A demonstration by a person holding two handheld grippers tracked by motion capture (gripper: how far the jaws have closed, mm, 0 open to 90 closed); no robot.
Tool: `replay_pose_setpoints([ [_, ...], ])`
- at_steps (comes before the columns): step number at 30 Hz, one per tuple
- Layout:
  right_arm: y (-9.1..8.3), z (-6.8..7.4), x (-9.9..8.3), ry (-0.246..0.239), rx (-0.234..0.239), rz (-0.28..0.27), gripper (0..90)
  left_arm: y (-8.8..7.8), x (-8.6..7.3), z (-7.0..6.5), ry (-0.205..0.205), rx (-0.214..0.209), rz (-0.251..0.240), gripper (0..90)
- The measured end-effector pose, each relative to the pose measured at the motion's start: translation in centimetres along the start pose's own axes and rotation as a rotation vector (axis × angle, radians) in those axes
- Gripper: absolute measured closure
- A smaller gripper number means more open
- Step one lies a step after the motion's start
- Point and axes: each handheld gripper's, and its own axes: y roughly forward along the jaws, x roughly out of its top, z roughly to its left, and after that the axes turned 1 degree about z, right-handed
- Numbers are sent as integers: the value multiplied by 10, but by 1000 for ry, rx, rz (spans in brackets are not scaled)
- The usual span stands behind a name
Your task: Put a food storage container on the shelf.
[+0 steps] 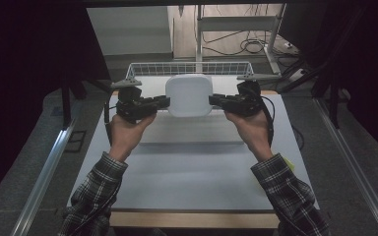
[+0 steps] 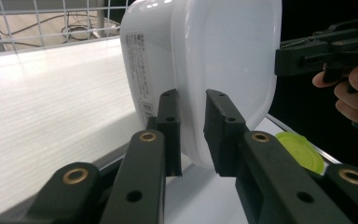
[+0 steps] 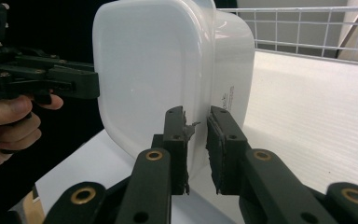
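- Between the two claws hangs the tub (image 1: 189, 94), a white lidded plastic box with rounded corners, held above the table (image 1: 192, 167) and just short of the wire basket (image 1: 189, 68).
- From the left claw (image 1: 166, 102) the tub lies straight ahead of the jaw tips; in the left gripper view that claw (image 2: 192, 126) is clenched on the tub's (image 2: 205, 60) rim, one jaw on either side of the lip where lid meets body.
- From the right claw (image 1: 211, 100) it lies likewise dead ahead; in the right gripper view this claw (image 3: 196, 140) bites the opposite rim of the tub (image 3: 168, 70) in the same way, jaws nearly together with the lip pinched between.
- Both claws point inward at each other along one line, which runs through the tub from side to side, level with the table edge.
- Neither hand is nearer: left hand (image 1: 128, 130) and right hand (image 1: 251, 129) sit at matching spots either side, so the load looks evenly shared.
- Beyond the jaw tips and further from the person stands the basket; my judgement is that any carry toward it needs both claws to travel together, since one lagging would twist the tub out of the thin rim grip.
- Off past the left claw's right jaw, a small yellow-green disc (image 2: 300, 149) lies on the table, clear of the tub.
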Motion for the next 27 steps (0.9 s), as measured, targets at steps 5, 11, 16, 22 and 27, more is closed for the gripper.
replay_pose_setpoints([
  [5,5,0,3,-24,-23,-8,717,5,3,0,27,21,-9,691],
  [11,11,0,8,-44,-48,-12,665,11,7,2,57,43,-12,634],
  [16,15,0,12,-55,-69,-16,623,15,12,6,62,40,-8,593],
  [22,20,-1,16,-73,-97,-25,564,18,16,8,77,65,-16,546],
  [27,25,-2,19,-85,-125,-35,539,22,19,11,74,74,-26,533],
])
